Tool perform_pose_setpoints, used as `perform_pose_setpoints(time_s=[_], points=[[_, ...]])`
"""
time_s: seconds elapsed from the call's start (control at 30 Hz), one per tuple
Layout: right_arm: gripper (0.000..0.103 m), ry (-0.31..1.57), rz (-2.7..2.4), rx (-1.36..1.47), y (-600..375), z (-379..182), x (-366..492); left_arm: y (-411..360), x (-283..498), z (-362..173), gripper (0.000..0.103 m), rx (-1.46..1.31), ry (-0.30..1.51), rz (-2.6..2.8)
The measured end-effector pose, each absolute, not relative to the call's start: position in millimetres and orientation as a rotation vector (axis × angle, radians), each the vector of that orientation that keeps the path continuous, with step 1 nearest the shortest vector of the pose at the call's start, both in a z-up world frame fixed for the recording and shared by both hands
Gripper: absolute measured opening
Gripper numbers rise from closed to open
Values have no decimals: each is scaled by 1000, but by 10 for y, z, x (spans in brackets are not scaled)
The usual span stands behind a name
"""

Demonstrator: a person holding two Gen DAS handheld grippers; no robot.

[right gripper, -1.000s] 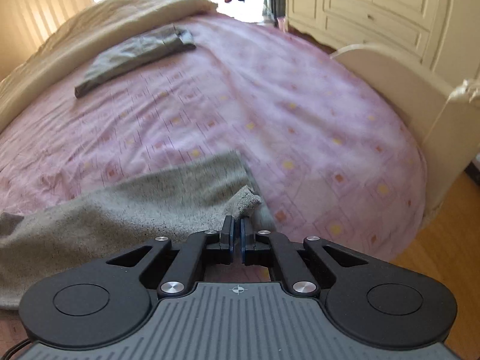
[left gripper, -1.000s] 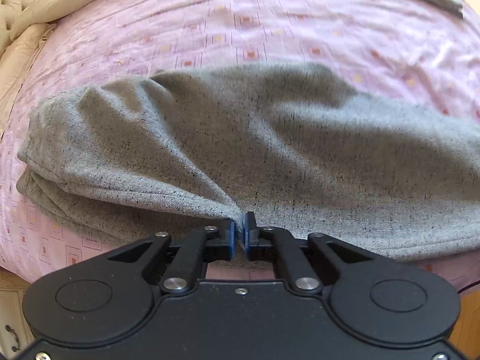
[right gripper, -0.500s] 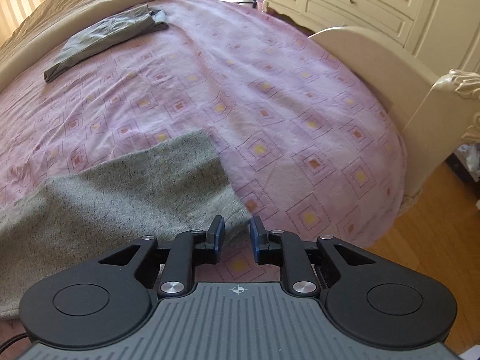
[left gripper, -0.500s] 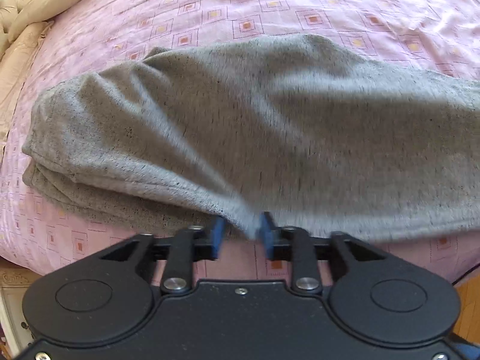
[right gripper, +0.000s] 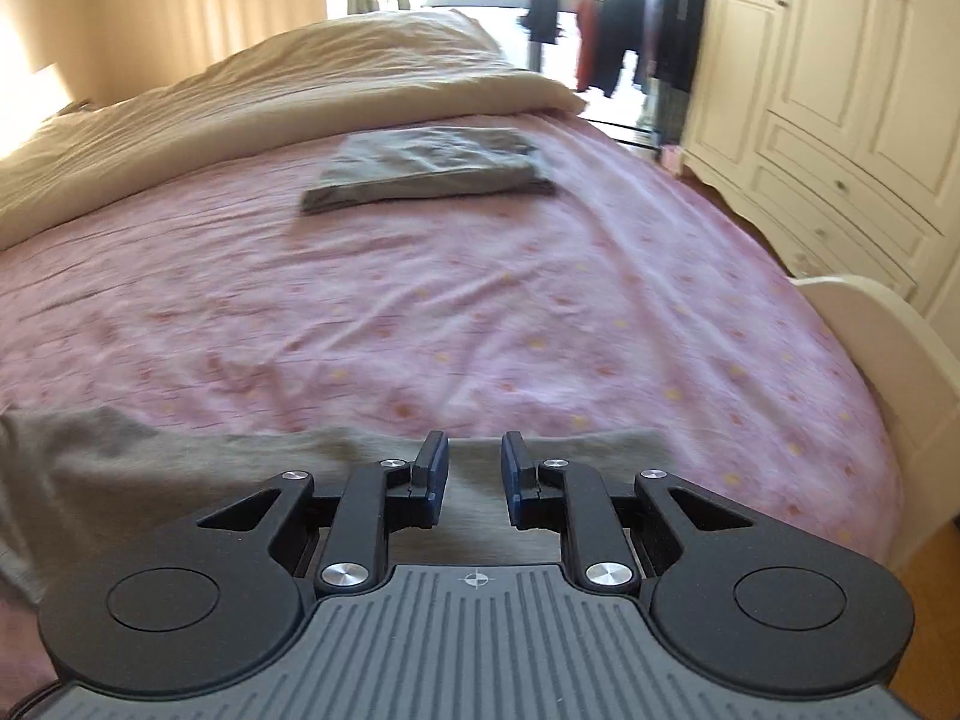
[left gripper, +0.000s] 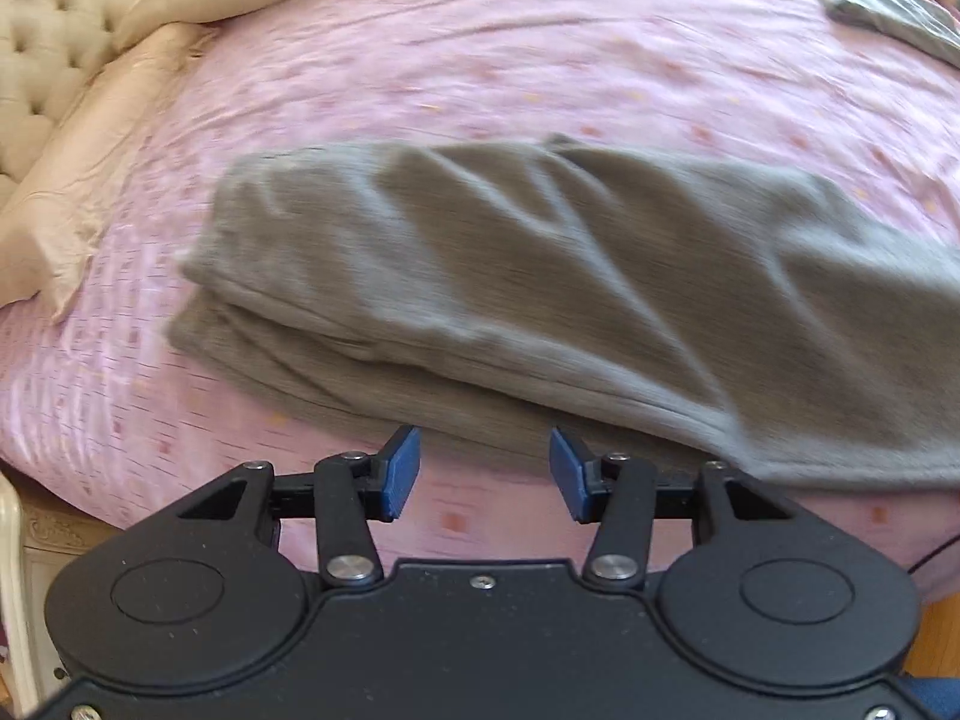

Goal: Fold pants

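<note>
The left gripper stands released, its blue pads apart with nothing between them; its jaws have just been opening. The grey pants lie just ahead of its fingertips on the pink patterned bedsheet, folded lengthwise so that one leg rests on the other, with the doubled edge nearest the gripper and the long body running off to its right.

The right gripper is also released, with a narrower gap; its jaws too have just been opening, and no cloth sits between the pads. The far end of the pants shows under and just ahead of its fingertips. Motion blur makes it hard to say whether this end lies flat.

The step in hand looks like the release after a lengthwise fold, with the cross fold not yet made. The next move likely calls for each gripper to take both layers at one end and carry it over to the other end, keeping the edges aligned. Well ahead of the right gripper lies a folded grey garment, beside a cream duvet.
</note>
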State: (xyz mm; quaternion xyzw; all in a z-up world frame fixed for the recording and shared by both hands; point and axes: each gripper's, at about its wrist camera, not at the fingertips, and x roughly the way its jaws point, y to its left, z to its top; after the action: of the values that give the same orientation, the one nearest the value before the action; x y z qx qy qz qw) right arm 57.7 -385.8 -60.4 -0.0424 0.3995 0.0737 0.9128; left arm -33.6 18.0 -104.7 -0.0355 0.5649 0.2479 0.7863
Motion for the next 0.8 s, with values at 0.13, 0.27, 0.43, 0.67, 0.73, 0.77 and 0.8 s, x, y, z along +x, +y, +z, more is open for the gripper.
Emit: perform_pose_setpoints(time_s=[0.13, 0.27, 0.43, 0.67, 0.73, 0.77, 0.8], points=[[20, 841, 323, -129, -3082, -597, 393, 838, -423, -1043, 57, -30, 1209, 569], [21, 906, 466, -154, -2237, -647, 169, 1458, -462, -1076, 60, 8, 1207, 574], [21, 950, 633, -255, -1153, -815, -135, 2112, -407, -1175, 63, 29, 1208, 538], [22, 951, 769, -472, -145, -1050, -440, 2671, -253, -1169, 74, -29, 1204, 445], [22, 931, 791, -552, 33, -1098, -510, 2757, -194, -1182, 79, -62, 1213, 399], [23, 921, 801, -589, 88, -1117, -538, 2774, -164, -1200, 80, -67, 1219, 377], [25, 908, 812, -632, 143, -1141, -571, 2787, -128, -1220, 80, -66, 1226, 353]])
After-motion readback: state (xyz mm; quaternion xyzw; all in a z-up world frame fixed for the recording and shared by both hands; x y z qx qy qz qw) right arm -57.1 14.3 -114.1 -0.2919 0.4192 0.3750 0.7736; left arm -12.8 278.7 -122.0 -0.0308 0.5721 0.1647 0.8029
